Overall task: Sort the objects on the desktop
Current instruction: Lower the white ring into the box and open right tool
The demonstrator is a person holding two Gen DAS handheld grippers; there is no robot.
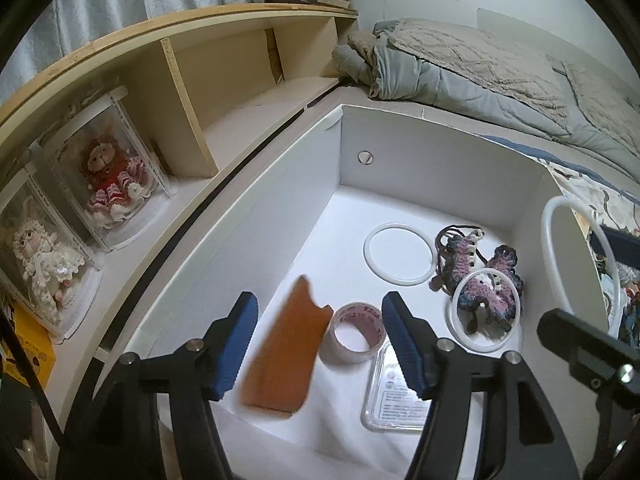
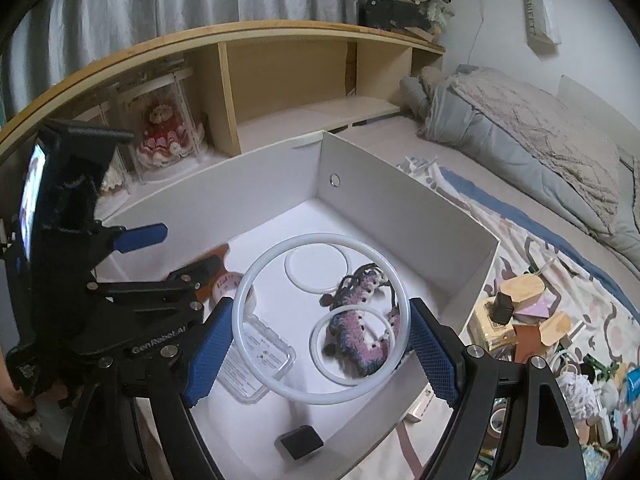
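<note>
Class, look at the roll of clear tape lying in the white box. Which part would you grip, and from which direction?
Grip the roll of clear tape across its outer wall, coming down from above. It lies flat with its hole facing up, so both curved sides seem reachable. Line the pads up away from the orange piece and the clear plastic case, which lie close beside it.

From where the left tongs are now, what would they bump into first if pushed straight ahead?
Probably the orange piece and the tape roll lying between the left tongs on the white box's floor, though depth is hard to judge.
</note>
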